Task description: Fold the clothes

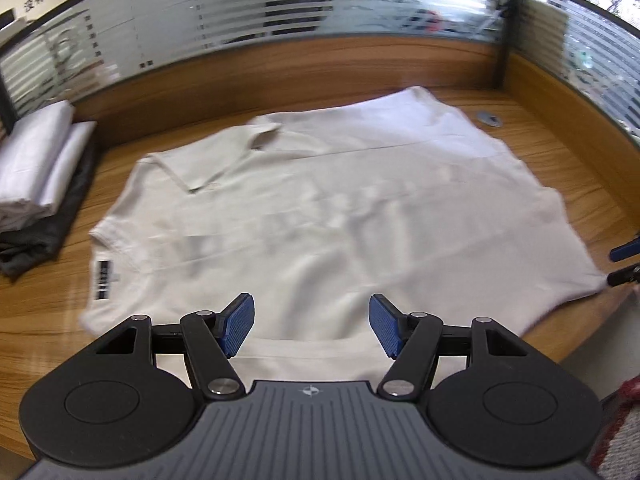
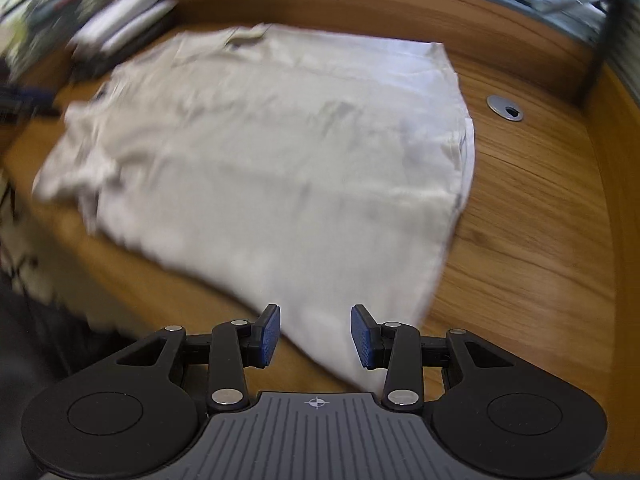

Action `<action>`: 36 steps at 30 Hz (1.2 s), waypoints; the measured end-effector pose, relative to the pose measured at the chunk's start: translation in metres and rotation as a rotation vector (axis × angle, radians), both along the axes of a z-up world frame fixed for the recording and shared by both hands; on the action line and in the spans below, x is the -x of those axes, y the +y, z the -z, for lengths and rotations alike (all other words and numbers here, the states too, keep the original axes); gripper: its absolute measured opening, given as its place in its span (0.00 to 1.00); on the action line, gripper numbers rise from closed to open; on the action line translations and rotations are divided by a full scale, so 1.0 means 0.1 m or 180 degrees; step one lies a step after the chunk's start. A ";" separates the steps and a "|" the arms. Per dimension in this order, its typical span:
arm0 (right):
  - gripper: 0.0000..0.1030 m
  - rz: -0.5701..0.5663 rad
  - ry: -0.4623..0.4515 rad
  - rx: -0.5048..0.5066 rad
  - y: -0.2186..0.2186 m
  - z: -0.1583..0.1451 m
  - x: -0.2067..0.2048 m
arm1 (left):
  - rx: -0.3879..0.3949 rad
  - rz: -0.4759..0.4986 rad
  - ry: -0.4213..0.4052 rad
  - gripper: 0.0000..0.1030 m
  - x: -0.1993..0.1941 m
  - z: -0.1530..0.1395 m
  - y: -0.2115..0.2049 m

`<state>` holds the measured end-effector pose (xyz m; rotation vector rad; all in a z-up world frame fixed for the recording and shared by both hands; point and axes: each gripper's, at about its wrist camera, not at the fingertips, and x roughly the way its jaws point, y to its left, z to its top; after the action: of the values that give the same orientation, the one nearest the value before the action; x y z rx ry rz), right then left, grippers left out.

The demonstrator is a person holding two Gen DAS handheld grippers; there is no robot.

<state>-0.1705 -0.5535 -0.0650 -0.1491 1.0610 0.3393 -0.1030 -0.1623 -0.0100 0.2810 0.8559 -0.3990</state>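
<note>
Left wrist: white shirt (image 1: 320, 216) flat on desk (image 1: 560, 184)

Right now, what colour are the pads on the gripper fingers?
Blue, with a fine ribbed texture, on the pads of the left gripper; clearest in the left wrist view.

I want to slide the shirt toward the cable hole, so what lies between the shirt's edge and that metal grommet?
Only bare wooden desk: in the right wrist view, nothing sits between the white shirt and the grommet.
</note>
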 end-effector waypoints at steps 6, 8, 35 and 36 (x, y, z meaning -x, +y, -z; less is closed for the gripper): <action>0.39 -0.0682 -0.0145 0.0464 -0.14 0.11 0.28 | 0.0035 0.0367 0.0027 0.70 0.26 -0.03 -0.58; 0.39 -0.0998 -0.0273 0.0660 -0.07 0.15 0.35 | 0.0037 0.0540 0.0016 0.72 0.33 -0.02 -0.76; 0.06 -0.1884 -0.0681 0.0764 -0.17 -0.34 0.01 | -0.0198 0.2402 -0.0323 0.60 0.67 0.59 -3.24; 0.06 -0.1892 -0.0685 0.0744 -0.18 -0.35 -0.01 | -0.0212 0.2416 -0.0339 0.50 0.66 0.61 -3.30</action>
<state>-0.1691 -0.5711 -0.0303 -0.7032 0.8231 0.7163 -0.1692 -0.4922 -0.0709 0.6866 0.6337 -1.0514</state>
